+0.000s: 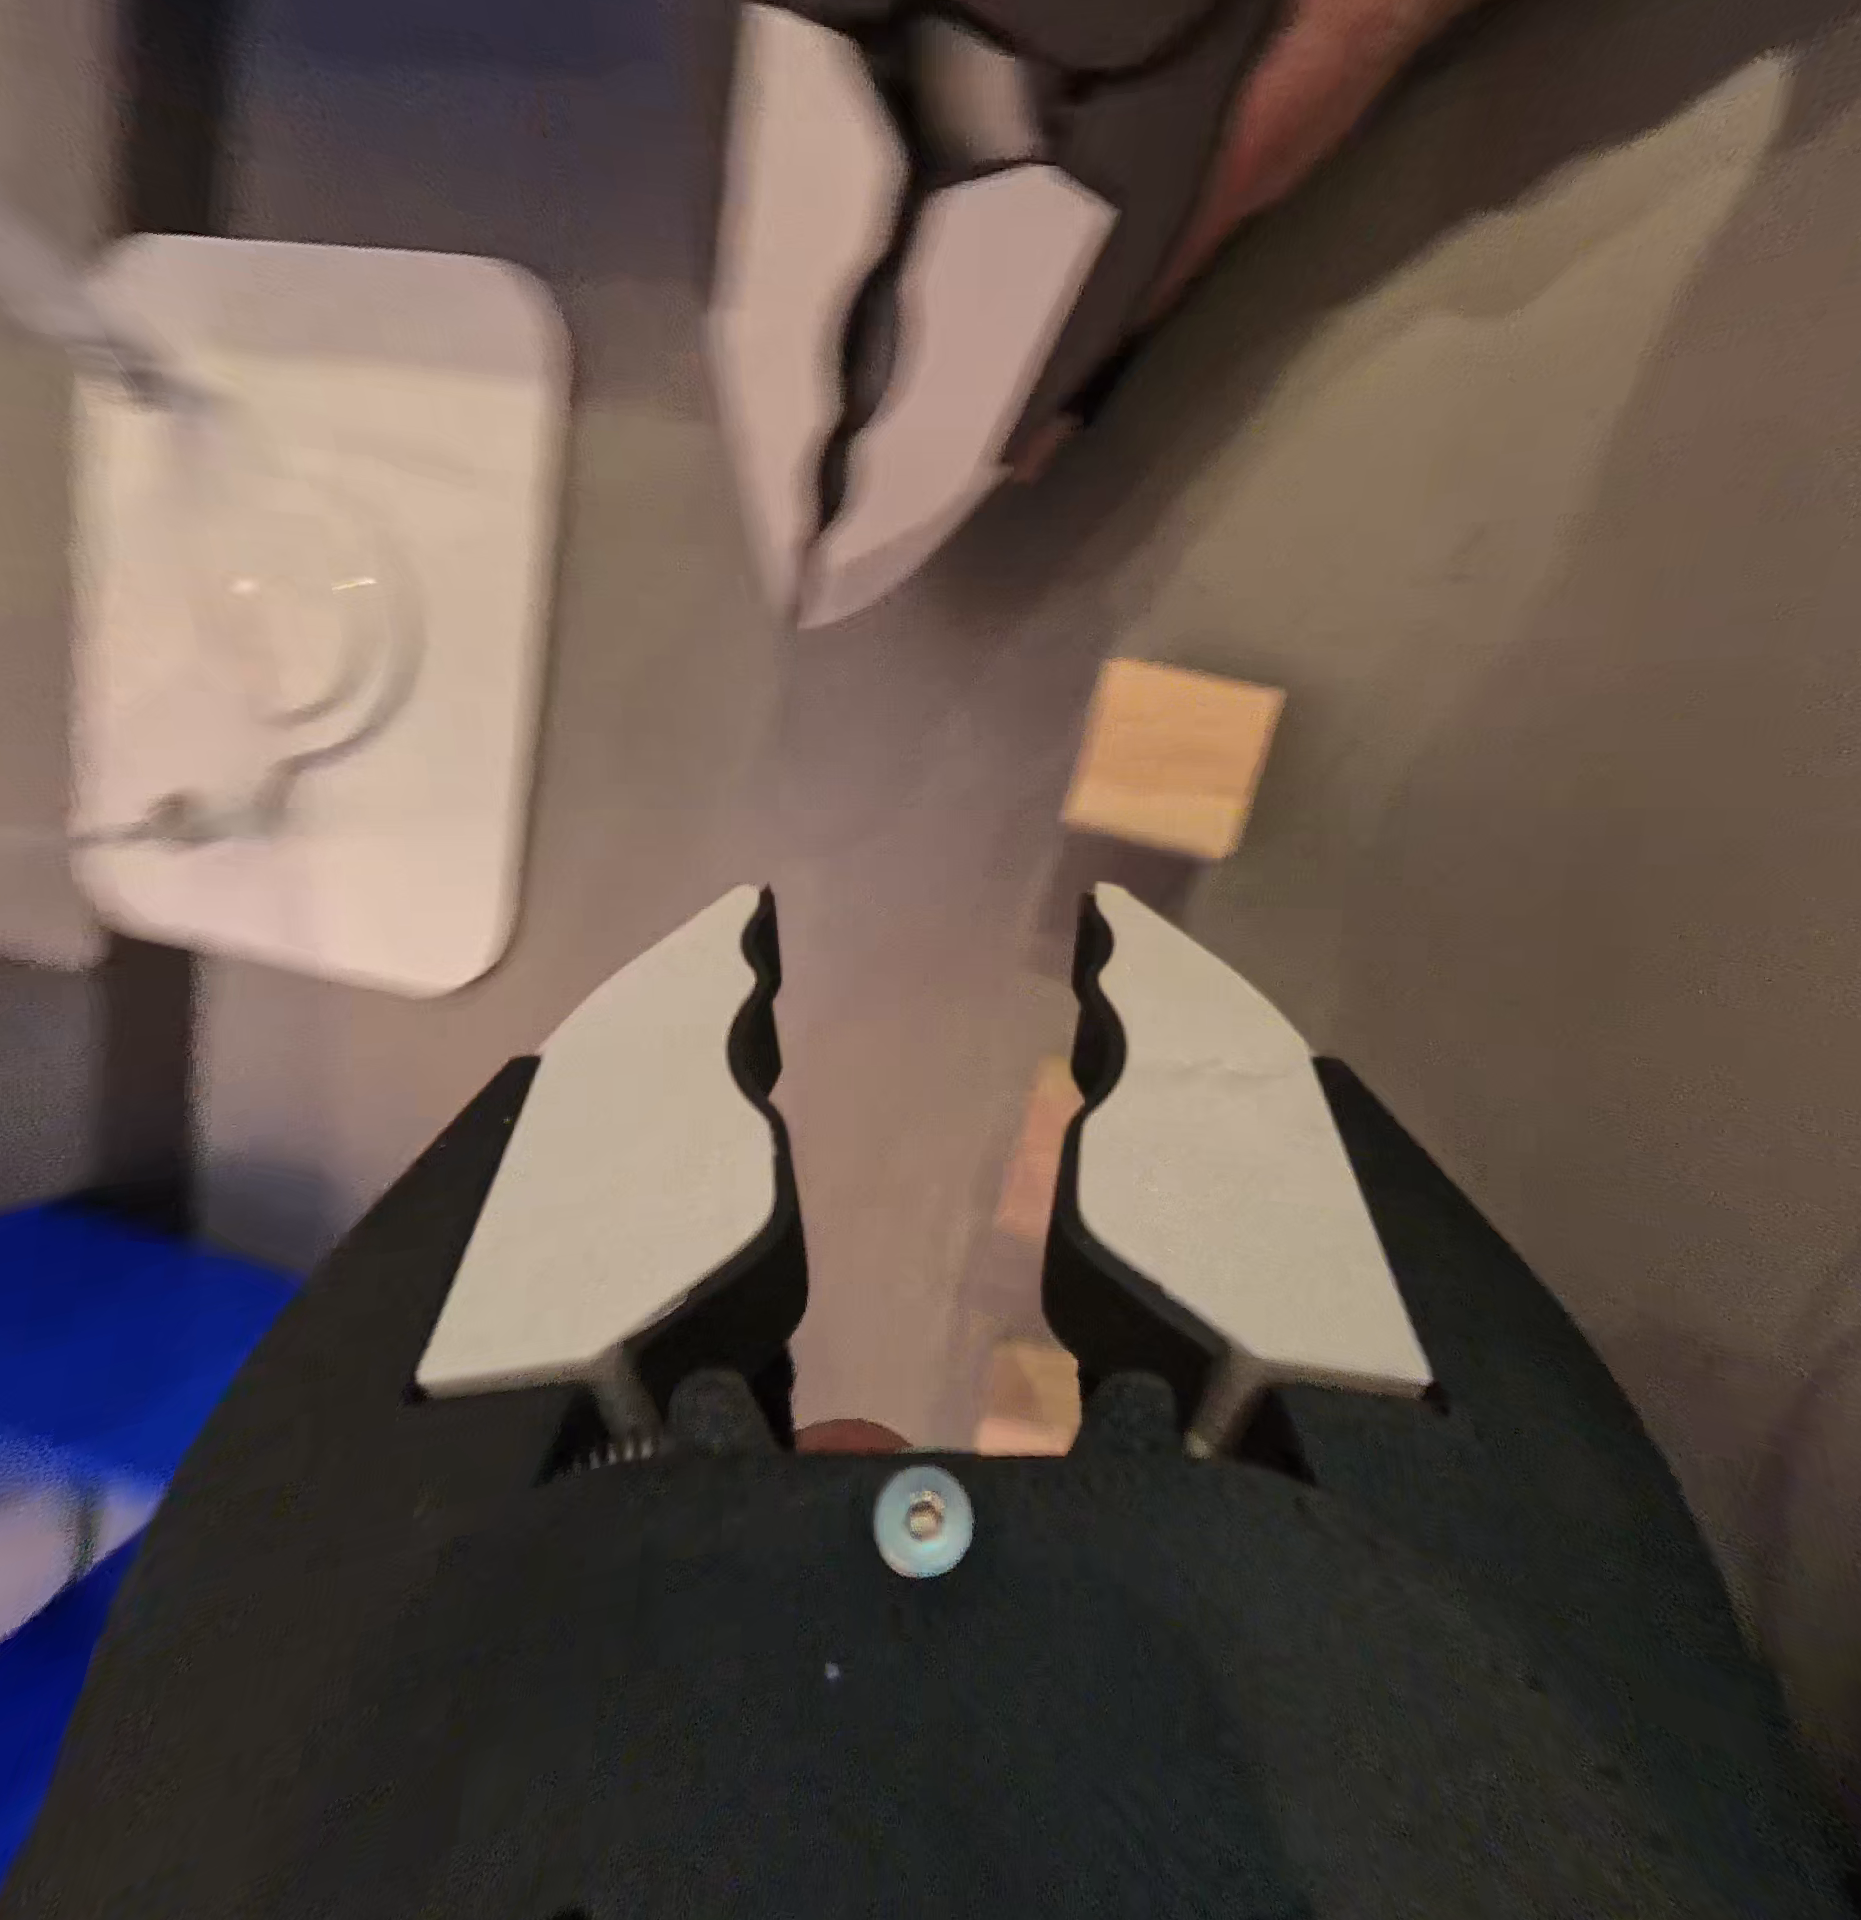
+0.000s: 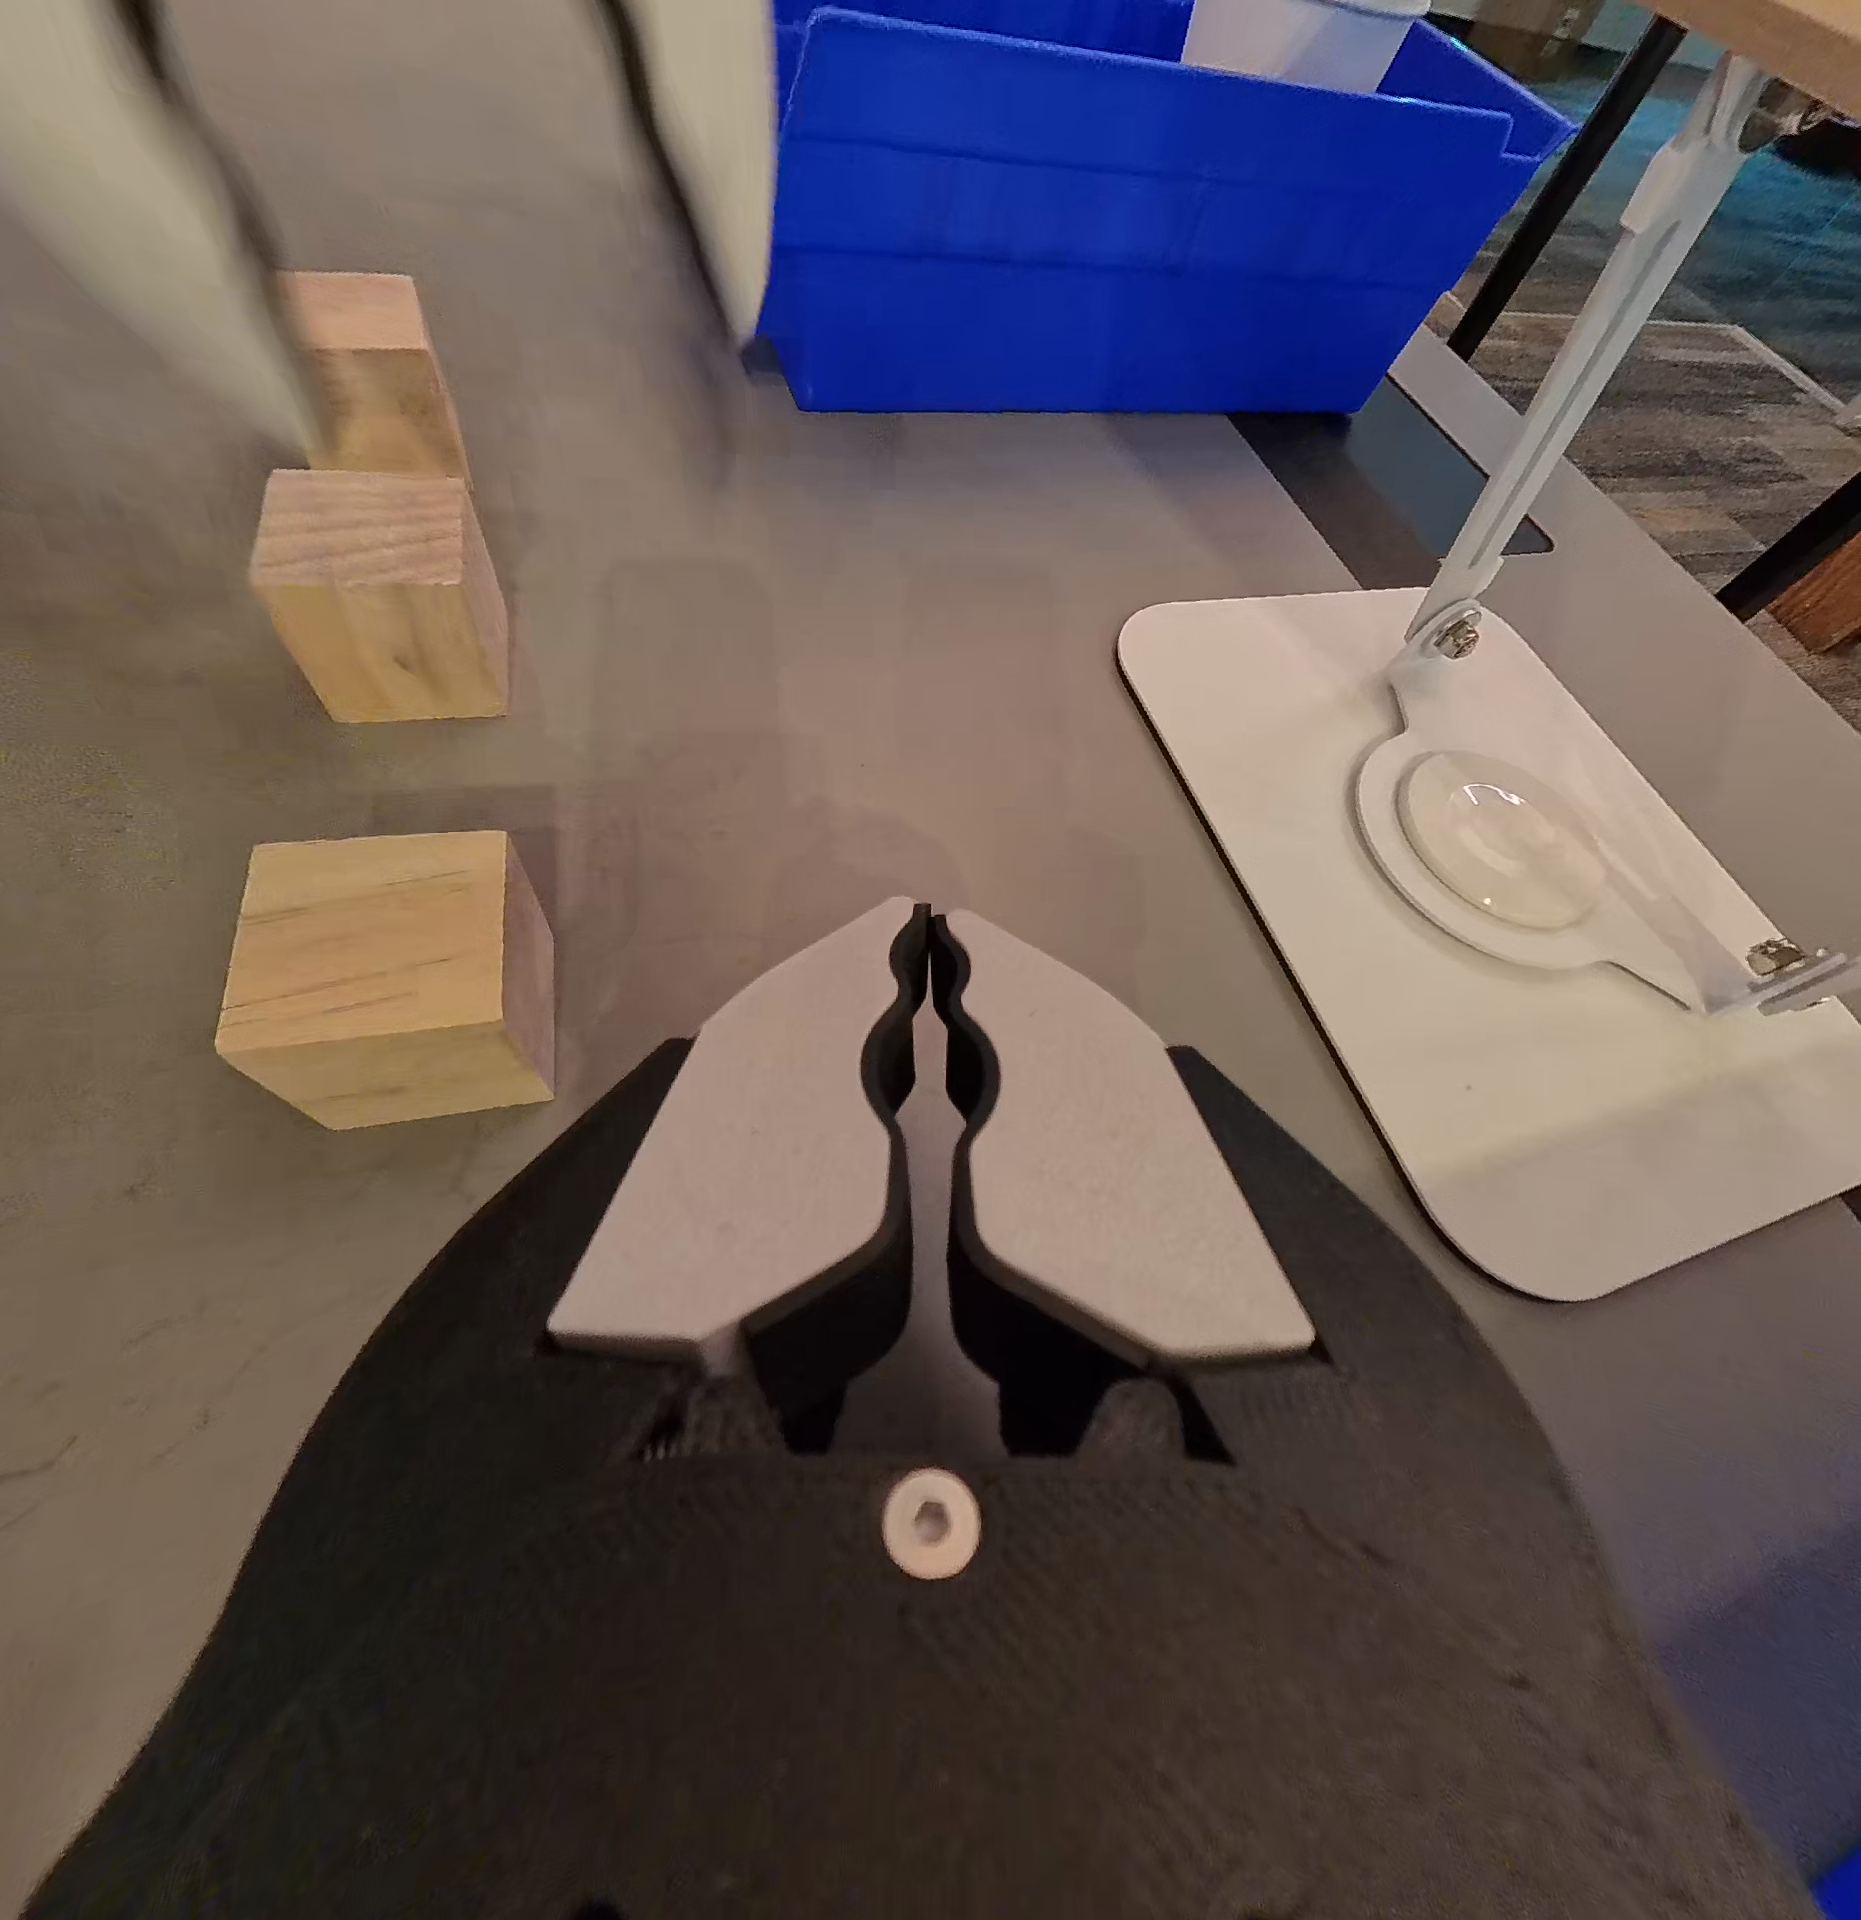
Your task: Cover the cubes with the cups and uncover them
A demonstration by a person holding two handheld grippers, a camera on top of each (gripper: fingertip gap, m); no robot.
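While the left gripper (image 1: 924, 914) gapes and the right gripper (image 2: 928, 914) is pinched together, the blue bin (image 2: 1113, 239) holds a white object (image 2: 1300, 42).

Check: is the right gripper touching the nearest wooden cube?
Apart. The right wrist view shows bare table between the right gripper and the nearest wooden cube.

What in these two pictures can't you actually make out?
- Cups: none shows in either view.
- Left wrist view: motion blur smears the white stand base; the open left gripper hides two nearer wooden cubes, leaving one pale wooden cube clear.
- Right wrist view: a blurred grey finger covers part of the farthest wooden cube.
- Blue plastic bin: inside unseen.
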